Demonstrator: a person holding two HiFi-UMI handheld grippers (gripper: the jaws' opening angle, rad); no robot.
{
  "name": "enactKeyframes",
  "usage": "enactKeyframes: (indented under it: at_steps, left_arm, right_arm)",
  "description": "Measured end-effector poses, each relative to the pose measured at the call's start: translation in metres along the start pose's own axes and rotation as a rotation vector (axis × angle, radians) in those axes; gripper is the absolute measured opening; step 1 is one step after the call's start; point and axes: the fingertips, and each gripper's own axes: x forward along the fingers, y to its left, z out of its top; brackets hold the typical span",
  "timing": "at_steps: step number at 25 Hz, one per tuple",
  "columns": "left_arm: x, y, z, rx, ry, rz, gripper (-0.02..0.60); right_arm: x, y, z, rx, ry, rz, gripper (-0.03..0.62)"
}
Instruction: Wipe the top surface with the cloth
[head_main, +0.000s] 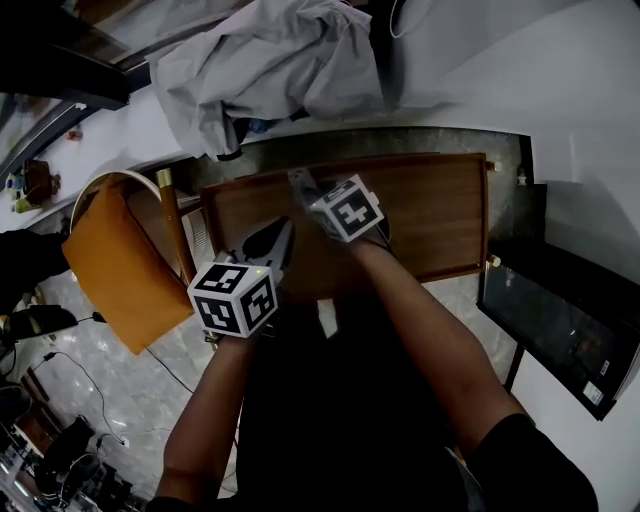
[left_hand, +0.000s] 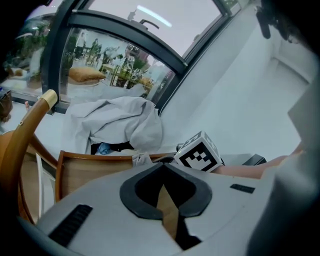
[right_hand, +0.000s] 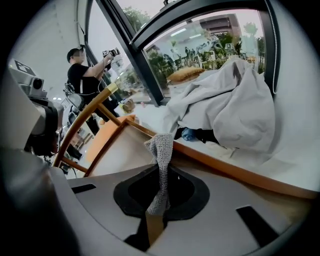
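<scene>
Two forearms reach forward over the wooden top (head_main: 430, 215) | left gripper (head_main: 278, 238) by near edge, jaws pressed together, apparently empty | right gripper (head_main: 303, 188) just ahead, pinching cloth (right_hand: 161, 170) | cloth a narrow strip above top's left half, long axis along jaws, free end pointing toward far edge

Wooden tabletop (head_main: 440, 215), raised rim, stands on marble floor (head_main: 130, 390) beside orange chair (head_main: 125, 265).
</scene>
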Motion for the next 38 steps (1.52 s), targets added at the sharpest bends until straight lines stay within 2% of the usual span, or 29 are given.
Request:
enactKeyframes:
  at_steps: [5, 16, 33, 38]
  left_arm:
    - [0.015, -0.024, -0.003, 0.014, 0.019, -0.039, 0.011]
    - [0.039, -0.062, -0.006, 0.087, 0.064, -0.061, 0.011]
    - [0.1, -0.127, -0.013, 0.159, 0.13, -0.138, 0.011]
    - [0.116, -0.14, -0.013, 0.181, 0.153, -0.154, 0.011]
  right_arm:
    - [-0.012, -0.017, -0.011, 0.01, -0.002, -0.003, 0.034]
    - [-0.046, -0.057, -0.034, 0.029, -0.02, -0.025, 0.034]
    - [-0.115, -0.148, -0.082, 0.113, -0.05, -0.127, 0.034]
    - [-0.136, -0.176, -0.096, 0.136, -0.056, -0.18, 0.034]
